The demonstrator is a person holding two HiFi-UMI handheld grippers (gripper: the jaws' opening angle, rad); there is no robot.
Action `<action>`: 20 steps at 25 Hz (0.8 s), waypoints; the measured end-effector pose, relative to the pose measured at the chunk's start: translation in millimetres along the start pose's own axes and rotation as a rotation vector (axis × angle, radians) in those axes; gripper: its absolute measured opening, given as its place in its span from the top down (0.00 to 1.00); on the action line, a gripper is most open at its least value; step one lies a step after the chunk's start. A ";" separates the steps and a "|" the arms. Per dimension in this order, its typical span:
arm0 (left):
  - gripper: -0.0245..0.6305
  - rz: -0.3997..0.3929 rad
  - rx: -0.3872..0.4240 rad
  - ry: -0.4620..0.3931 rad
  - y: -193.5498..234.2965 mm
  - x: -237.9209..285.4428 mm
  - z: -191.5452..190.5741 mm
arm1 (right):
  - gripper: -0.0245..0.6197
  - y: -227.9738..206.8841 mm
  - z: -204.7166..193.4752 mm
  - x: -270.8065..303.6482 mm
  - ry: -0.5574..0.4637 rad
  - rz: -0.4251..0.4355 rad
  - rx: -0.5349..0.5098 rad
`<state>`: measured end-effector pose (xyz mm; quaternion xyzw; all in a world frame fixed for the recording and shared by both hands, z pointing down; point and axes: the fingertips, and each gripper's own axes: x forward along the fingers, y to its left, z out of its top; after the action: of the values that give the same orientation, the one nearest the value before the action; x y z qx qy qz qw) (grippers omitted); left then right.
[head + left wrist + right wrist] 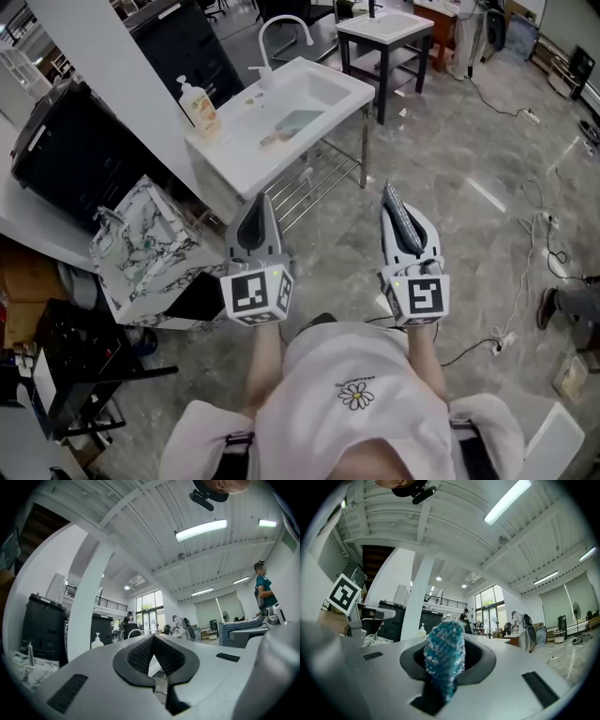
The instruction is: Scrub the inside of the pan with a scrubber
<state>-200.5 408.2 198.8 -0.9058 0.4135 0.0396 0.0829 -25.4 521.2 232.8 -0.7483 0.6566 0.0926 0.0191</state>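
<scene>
Both grippers are held up in front of the person's chest, pointing toward a white sink (234, 150). My right gripper (389, 195) is shut on a teal-blue knitted scrubber (444, 660), which sticks out past the jaws; in the head view the scrubber (403, 220) shows as a dark strip along the gripper's top. My left gripper (259, 202) is shut, its jaws meeting with nothing between them, as in the left gripper view (153, 640). A bluish-grey shape (292, 122) lies in the sink basin; I cannot tell whether it is the pan.
A soap bottle (200, 105) stands on the sink's left corner and a curved tap (281, 28) rises at the back. A marble-patterned box (150, 248) sits left of the grippers, beside a black cabinet (75, 150). Cables (534, 234) trail over the floor at right.
</scene>
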 end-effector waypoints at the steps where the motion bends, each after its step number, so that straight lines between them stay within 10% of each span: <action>1: 0.94 0.001 0.001 0.004 -1.1 0.5 0.4 | 0.86 -2.6 -0.4 0.4 0.005 -0.002 0.006; 20: 0.94 0.067 -0.006 0.109 42.6 83.6 -79.5 | 0.86 -12.9 -92.4 78.6 0.186 0.033 0.048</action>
<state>-177.7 304.1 260.2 -0.8926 0.4474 -0.0060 0.0560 7.3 432.1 309.4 -0.7422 0.6697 0.0072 -0.0257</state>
